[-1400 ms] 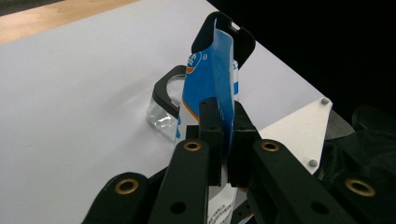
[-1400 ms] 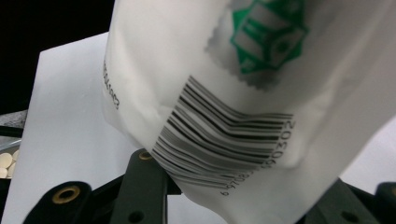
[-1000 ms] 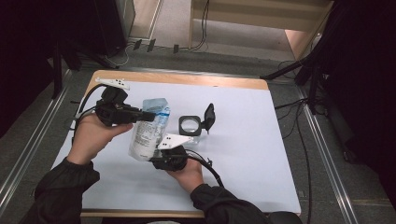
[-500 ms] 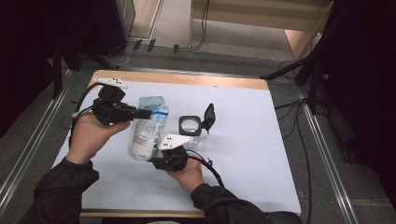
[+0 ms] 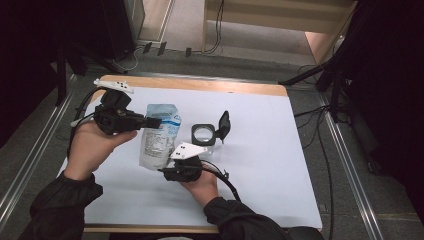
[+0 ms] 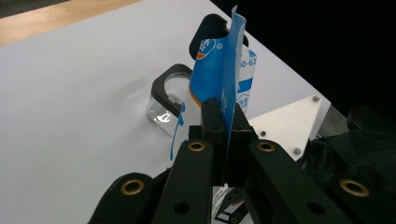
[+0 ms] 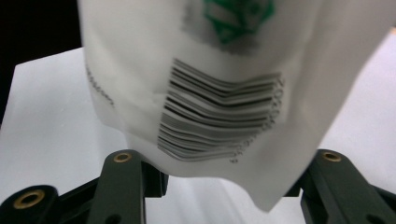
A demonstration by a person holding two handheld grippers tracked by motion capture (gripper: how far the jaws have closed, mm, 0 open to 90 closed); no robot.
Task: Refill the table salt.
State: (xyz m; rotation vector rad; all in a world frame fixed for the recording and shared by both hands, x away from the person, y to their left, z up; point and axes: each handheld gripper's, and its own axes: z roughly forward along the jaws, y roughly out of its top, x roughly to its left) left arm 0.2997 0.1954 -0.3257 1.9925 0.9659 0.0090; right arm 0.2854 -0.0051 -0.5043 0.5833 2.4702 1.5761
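left gripper [image 5: 152, 121]: jaws clenched on top edge of blue-and-white plastic pouch [image 5: 159, 137], holding it up for handling | right gripper [image 5: 167, 171]: jaws have just been opening, loosely straddling pouch's bottom | pouch: off white worktop [image 5: 280, 150], clear square jar [image 5: 204, 134] at its 3 o'clock

A white-topped bench [image 5: 280, 150] with a pale wooden edge strip stands on a grey carpeted floor [image 5: 190, 30], flanked by metal rails [image 5: 350, 165] on both sides. Beyond its far edge stands light wooden furniture [image 5: 280, 20], with black cables [image 5: 217, 25] trailing across the floor beneath it. Dark black drapes [image 5: 390, 75] close in the right and left sides, leaving those areas dim.
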